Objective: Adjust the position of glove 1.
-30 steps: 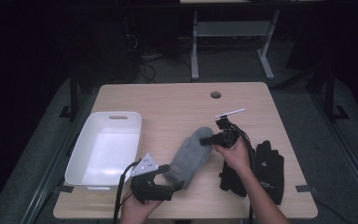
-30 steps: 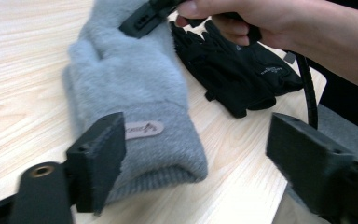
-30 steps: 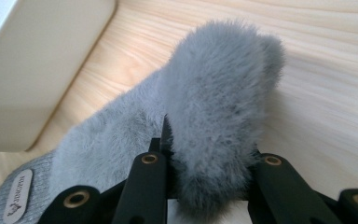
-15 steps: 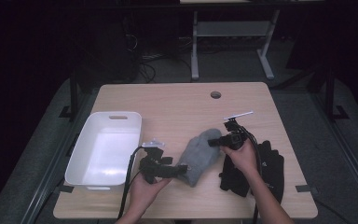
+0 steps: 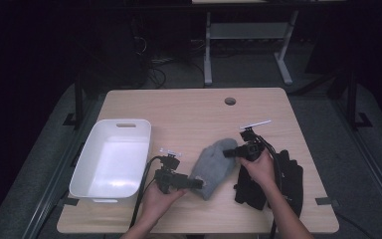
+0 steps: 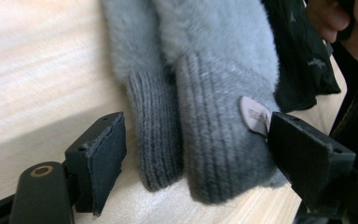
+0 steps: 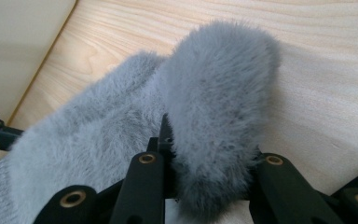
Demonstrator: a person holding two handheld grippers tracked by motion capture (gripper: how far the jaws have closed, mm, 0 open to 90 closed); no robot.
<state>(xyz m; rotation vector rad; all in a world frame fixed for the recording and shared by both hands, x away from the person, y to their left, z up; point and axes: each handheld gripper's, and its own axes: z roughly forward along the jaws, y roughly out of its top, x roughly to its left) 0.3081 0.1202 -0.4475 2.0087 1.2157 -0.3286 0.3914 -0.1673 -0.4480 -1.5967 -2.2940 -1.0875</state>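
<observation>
Left gripper [image 5: 199,183]: near the tabletop's front edge, left of centre. Its fingers [image 6: 103,156] stand apart, released, one on each side of the ribbed cuffs, pressing on neither.

Grey mittens [image 5: 213,167]: a fluffy pair lying together on the tabletop, between the two grippers. Their long axis runs diagonally, cuffs toward the near left, furry tips toward the far right. A small pale tag [image 6: 255,115] sits on one cuff.

Right gripper [image 5: 229,153]: just beyond, at the far end of the pair. Its fingers [image 7: 142,186] are clenched on one mitten's furry tip.

Key relation: the cuffs lie straight ahead, between the left fingers, so the left hand is nearer them; closing would likely take both cuffs.

Black gloves [image 5: 291,175]: right of the mittens, under the right forearm, toward the right edge.

White bin [image 5: 92,159]: near the left edge, open side up.
</observation>
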